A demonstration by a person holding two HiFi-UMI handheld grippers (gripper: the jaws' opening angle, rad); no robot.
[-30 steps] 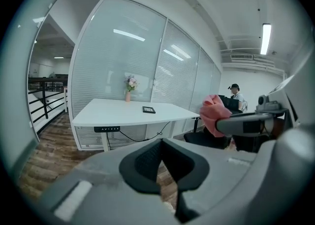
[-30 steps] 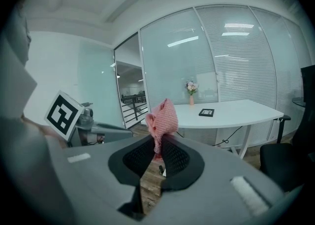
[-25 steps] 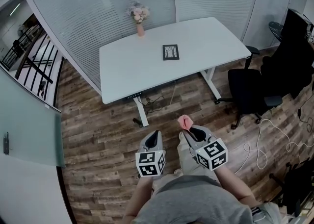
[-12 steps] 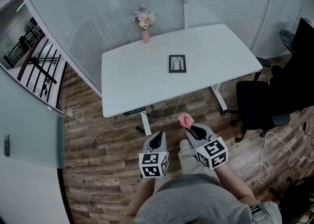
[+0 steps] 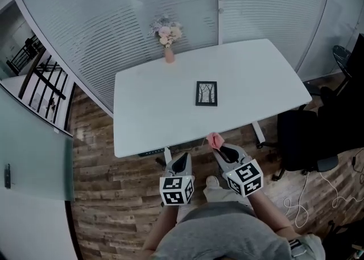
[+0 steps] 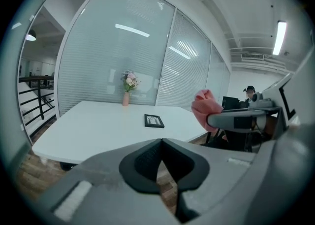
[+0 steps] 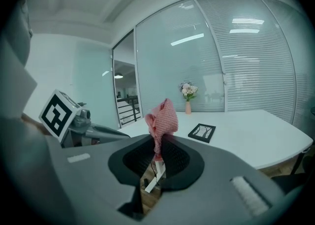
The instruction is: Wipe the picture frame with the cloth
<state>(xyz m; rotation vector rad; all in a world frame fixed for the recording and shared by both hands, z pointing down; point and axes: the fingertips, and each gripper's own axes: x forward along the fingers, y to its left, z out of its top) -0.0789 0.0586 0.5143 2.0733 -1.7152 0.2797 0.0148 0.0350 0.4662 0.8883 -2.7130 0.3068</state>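
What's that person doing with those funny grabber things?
A person stands at the white table with a gripper in each hand. The right gripper is shut on a pink cloth; the left gripper is shut and empty. The picture frame lies flat on the table, not yet touched, so wiping hasn't begun.

1. The cloth in my right gripper is pink woven fabric, finely dotted.
2. My jaw pads are matt black and ribbed, their shells matt grey plastic.
3. The table is smooth, matt white.
4. The frame is smooth black.
5. The floor is grainy wood plank.
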